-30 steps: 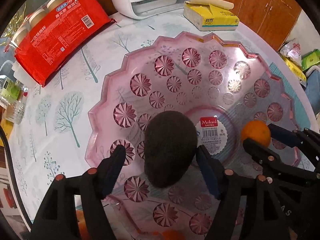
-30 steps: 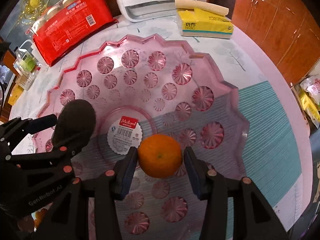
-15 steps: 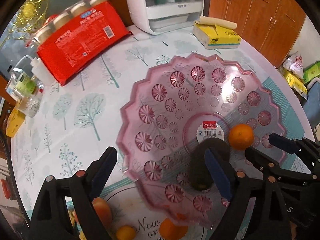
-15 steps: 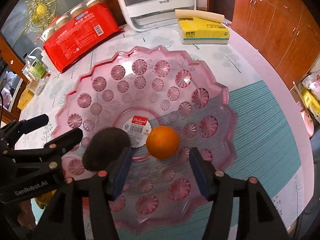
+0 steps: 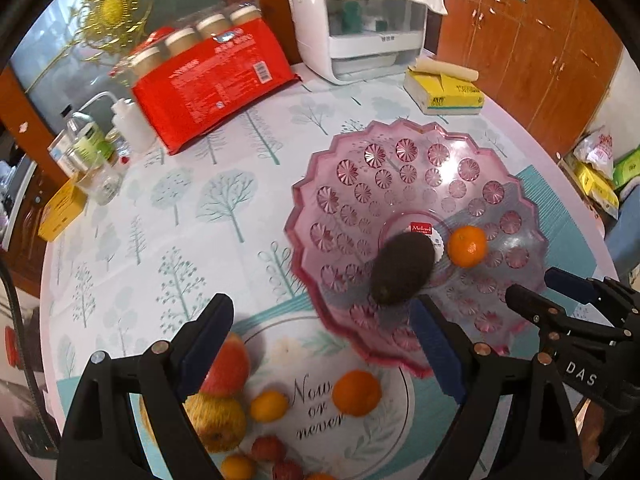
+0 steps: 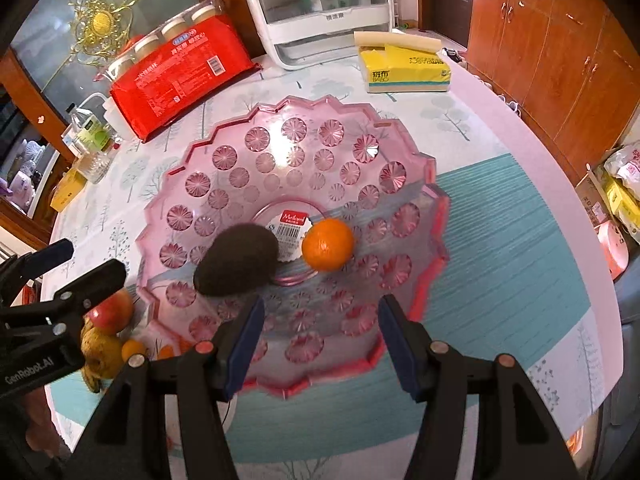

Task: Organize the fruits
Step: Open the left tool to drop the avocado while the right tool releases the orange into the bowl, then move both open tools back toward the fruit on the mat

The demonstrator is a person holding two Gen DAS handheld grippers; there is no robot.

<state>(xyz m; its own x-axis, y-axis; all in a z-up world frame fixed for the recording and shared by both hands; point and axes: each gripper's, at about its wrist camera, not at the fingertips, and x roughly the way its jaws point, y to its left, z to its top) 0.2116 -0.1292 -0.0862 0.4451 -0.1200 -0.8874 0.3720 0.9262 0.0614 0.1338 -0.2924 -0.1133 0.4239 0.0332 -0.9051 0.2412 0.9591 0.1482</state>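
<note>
A pink glass fruit bowl (image 5: 404,160) (image 6: 304,152) holds a dark avocado (image 5: 402,268) (image 6: 238,260) and an orange (image 5: 467,246) (image 6: 328,244) near its centre. My left gripper (image 5: 320,340) is open and empty, above the near-left rim of the bowl and a white plate (image 5: 304,400) with an apple (image 5: 226,368), a yellow pear, small oranges and red fruits. My right gripper (image 6: 320,336) is open and empty, just short of the orange, above the bowl's near side.
A red multipack of cups (image 5: 208,76), a white appliance (image 5: 360,32), a yellow tissue pack (image 5: 444,92) and bottles (image 5: 92,152) stand at the far side of the table. Wooden cabinets stand at the right. The table edge curves at the right.
Both grippers let go of their fruit and drew back and up. The avocado and the orange now lie in the bowl. The plate of fruit has come into the left wrist view.
</note>
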